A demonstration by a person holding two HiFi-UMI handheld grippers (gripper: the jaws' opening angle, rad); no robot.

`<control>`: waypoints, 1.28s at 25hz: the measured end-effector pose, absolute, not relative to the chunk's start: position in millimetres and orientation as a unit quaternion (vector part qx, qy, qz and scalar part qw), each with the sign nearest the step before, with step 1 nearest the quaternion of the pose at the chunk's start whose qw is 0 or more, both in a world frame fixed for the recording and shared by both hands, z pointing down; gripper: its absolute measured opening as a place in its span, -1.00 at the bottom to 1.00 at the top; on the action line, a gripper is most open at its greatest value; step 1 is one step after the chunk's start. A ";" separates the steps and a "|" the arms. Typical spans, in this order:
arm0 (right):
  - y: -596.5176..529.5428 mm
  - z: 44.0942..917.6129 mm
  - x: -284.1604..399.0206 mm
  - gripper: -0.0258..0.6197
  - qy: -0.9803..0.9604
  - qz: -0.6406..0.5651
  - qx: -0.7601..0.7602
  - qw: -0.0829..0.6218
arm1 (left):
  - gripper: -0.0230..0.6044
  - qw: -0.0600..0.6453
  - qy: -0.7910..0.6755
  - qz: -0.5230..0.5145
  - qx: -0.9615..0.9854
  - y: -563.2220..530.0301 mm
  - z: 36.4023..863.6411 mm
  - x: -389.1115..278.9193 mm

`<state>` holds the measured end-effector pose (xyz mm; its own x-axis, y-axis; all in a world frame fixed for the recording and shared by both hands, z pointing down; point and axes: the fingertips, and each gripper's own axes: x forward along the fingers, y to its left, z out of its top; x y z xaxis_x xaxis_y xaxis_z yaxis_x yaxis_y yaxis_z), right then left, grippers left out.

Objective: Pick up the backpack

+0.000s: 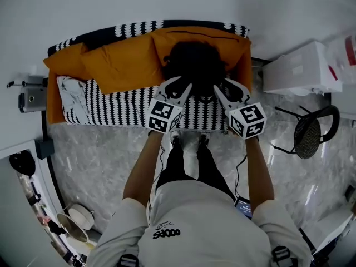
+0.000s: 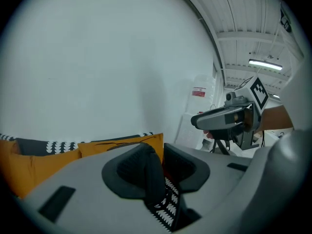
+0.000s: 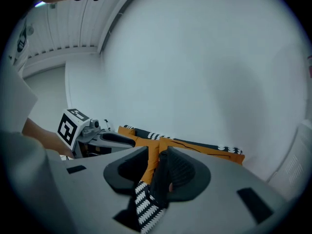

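Your left claw (image 1: pixel 181 84) and right claw (image 1: pixel 227 86): both part-open, empty; backpack (image 1: pixel 194 60) just ahead. Risk: closing low, you snag the striped cover (image 1: pixel 122 109) beneath them instead.

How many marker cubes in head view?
2. Left cube on the left gripper; right cube on the right gripper; both over the striped sofa front edge. None seems hidden.

two grippers (image 1: pixel 179 84) (image 1: pixel 227 85), one backpack (image 1: pixel 194 60), one round black stool (image 1: pixel 308 130) and one white box (image 1: pixel 297 68).
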<state>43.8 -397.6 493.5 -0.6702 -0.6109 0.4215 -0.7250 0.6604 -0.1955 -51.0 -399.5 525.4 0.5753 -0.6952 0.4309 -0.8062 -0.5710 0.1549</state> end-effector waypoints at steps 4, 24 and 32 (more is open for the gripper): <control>-414.1 518.3 36.0 -0.48 -0.889 0.193 0.384 0.159 | -0.56 0.177 -0.416 0.173 0.875 -418.5 549.5 -55.0; -455.3 632.1 16.1 -0.37 -0.872 0.239 0.380 0.197 | -0.55 0.229 -0.410 0.199 0.860 -461.3 649.5 -61.5; -466.2 674.4 15.0 -0.27 -0.867 0.266 0.371 0.199 | -0.49 0.250 -0.408 0.205 0.854 -469.5 687.8 -54.9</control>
<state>15.0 -466.2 674.4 -0.6450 -0.5382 0.5425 -0.7498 0.5829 -0.3133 -54.9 -469.5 687.8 0.5829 -0.5942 0.5543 -0.7994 -0.5416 0.2601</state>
